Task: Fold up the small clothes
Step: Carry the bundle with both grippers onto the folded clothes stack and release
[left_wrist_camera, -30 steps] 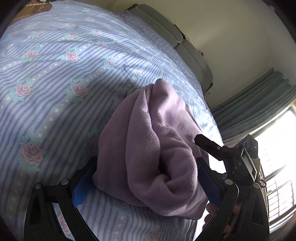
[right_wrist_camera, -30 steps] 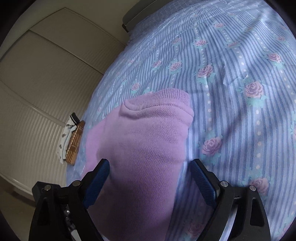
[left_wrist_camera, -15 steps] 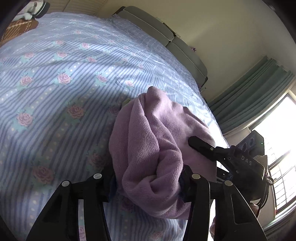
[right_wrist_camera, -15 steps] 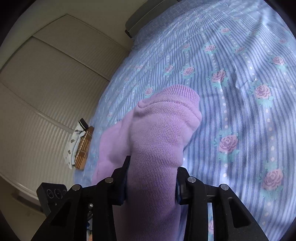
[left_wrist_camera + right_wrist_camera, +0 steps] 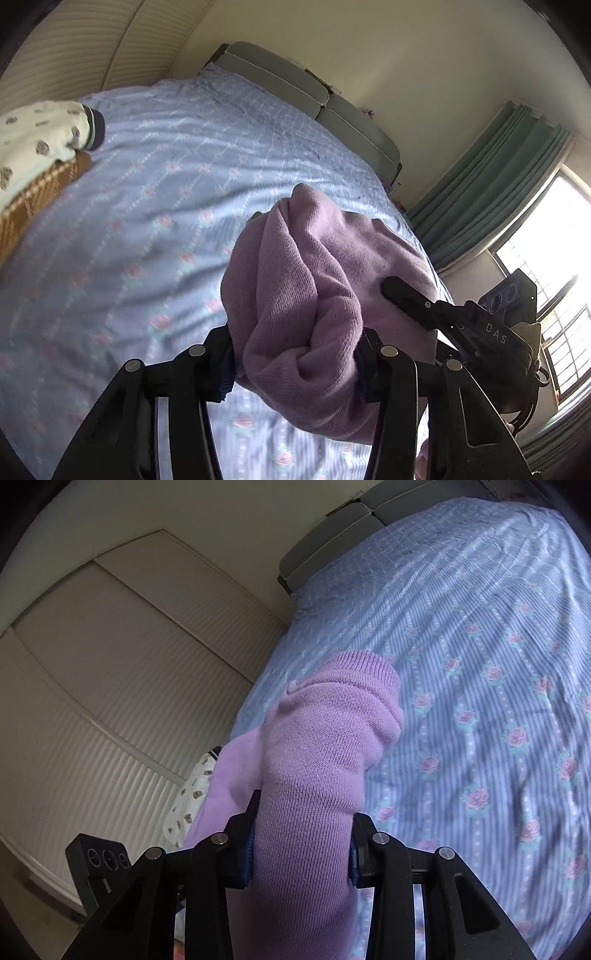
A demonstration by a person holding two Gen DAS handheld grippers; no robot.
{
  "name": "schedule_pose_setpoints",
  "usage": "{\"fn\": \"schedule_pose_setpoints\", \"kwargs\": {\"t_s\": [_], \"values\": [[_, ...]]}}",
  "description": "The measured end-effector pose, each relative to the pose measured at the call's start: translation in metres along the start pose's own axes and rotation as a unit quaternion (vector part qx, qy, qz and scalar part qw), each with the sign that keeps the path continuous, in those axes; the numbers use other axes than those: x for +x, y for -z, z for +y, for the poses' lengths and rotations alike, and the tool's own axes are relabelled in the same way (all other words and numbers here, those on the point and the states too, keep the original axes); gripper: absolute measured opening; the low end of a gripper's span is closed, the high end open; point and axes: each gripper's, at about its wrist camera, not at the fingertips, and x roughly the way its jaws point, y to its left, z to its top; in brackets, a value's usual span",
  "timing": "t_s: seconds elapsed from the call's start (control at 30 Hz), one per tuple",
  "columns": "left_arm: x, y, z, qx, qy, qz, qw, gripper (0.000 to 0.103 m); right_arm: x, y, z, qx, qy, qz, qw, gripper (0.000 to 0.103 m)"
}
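The left gripper (image 5: 295, 365) is showing matte black linkage arms with round silver screws and dark blue pads (image 5: 226, 373) on the fingers. At the right of the frame the right gripper (image 5: 424, 301) is carrying white "DAS" letters and a small lens block. The right gripper (image 5: 299, 849) is looking the same: black arms, silver screws, blue pads (image 5: 249, 849).

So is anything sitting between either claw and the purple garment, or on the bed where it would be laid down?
Nothing visible. Both the left claw and right claw are shut directly on the purple garment. The floral bedsheet ahead looks bare; the folded white printed garment lies off by the bed's edge.
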Motion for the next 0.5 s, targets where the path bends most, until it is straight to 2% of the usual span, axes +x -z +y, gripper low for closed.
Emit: {"fn": "schedule_pose_setpoints", "kwargs": {"t_s": [0.17,0.3,0.5], "values": [[-0.062,-0.060,0.057,0.003,-0.019,-0.025,0.9995,0.048,0.052,0.003,0.075,-0.003,-0.035,-0.007,0.999,0.038],[-0.102,-0.112,0.109,0.008,-0.047,-0.044,0.9979,0.049,0.110,0.003,0.140,-0.009,-0.060,-0.005,0.998,0.038],[-0.135,-0.177,0.196,0.002,-0.086,-0.049,0.9950,0.049,0.209,0.005,0.215,-0.001,-0.089,0.020,0.996,0.038]]}}
